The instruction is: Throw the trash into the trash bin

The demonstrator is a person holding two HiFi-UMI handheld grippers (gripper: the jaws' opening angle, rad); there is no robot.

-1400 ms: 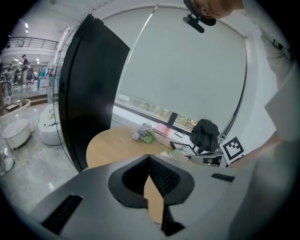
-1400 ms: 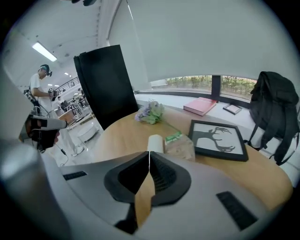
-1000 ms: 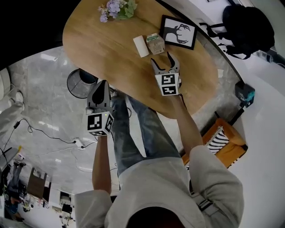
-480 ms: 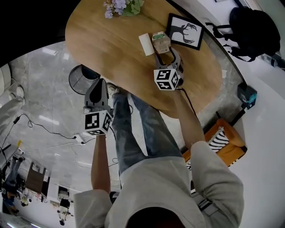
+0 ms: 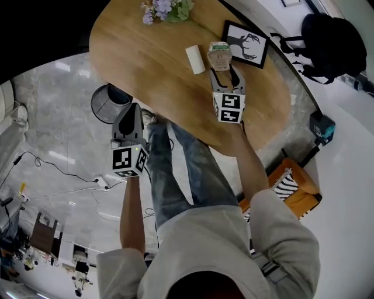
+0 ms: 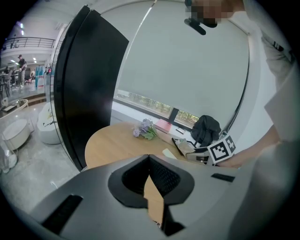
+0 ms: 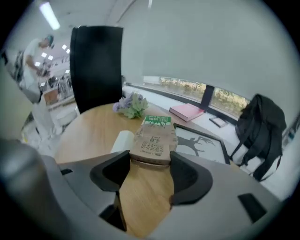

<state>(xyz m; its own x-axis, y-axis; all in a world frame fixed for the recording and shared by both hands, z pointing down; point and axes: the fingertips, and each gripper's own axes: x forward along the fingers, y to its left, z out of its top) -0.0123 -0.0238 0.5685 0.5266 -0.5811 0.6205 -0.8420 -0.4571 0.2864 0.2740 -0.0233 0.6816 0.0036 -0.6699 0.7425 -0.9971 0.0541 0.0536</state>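
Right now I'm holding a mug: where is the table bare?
Bare: left half of the oval wooden table, between the purple flowers and the near edge. Crowded on the right: white roll, brown carton, black-framed deer picture.

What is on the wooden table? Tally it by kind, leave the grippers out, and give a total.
Flower bunch: 1
White roll: 1
Brown carton: 1
Framed deer picture: 1
Total: 4
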